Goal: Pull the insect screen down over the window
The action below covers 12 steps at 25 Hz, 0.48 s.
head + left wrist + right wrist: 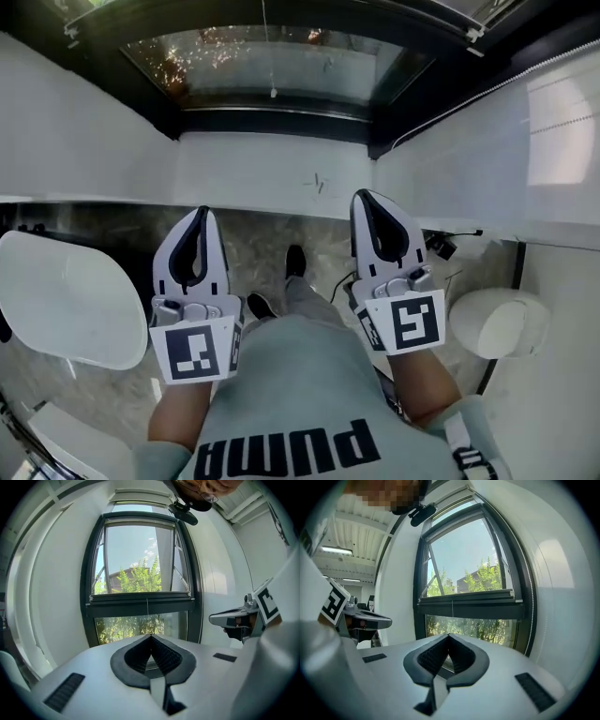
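The window [140, 573] has a dark frame and fills the wall ahead of both gripper views. A dark horizontal screen bar [140, 597] crosses it at about mid height, also seen as the screen bar [466, 603]. A thin pull cord [147, 616] hangs from the bar's middle, and the pull cord [273, 89] shows against the glass in the head view. My left gripper [200, 214] and right gripper [364, 197] are held side by side short of the window, both shut and empty. The cord's end sits just beyond the left gripper [151, 636] tips. The right gripper [448, 635] touches nothing.
A bead chain [528, 597] runs down the window's right side. White walls flank the recess. Below me are a white rounded seat [66, 295] at left, a white round object [502, 323] at right, and my shoes [294, 261] on the stone floor.
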Motion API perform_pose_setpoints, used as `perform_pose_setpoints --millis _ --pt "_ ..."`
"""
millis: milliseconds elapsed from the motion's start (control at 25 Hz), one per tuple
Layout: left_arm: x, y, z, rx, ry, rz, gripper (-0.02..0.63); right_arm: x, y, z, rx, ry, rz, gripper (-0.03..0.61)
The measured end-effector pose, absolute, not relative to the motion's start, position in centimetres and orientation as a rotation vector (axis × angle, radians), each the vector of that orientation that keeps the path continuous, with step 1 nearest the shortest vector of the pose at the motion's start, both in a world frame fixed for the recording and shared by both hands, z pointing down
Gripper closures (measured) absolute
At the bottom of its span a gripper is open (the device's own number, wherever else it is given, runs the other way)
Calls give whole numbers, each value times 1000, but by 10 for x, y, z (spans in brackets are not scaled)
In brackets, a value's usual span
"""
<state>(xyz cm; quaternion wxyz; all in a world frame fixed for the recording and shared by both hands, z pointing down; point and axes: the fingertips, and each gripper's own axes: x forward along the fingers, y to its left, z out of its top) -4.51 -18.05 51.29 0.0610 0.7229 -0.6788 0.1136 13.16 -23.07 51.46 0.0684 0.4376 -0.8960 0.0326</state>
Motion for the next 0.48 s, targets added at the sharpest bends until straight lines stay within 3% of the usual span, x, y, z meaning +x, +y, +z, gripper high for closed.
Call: perform_pose_setpoints --millis 480 --pt "-101 21 533 1983 -2190 277 600 88 -63 529 1178 -2736 126 571"
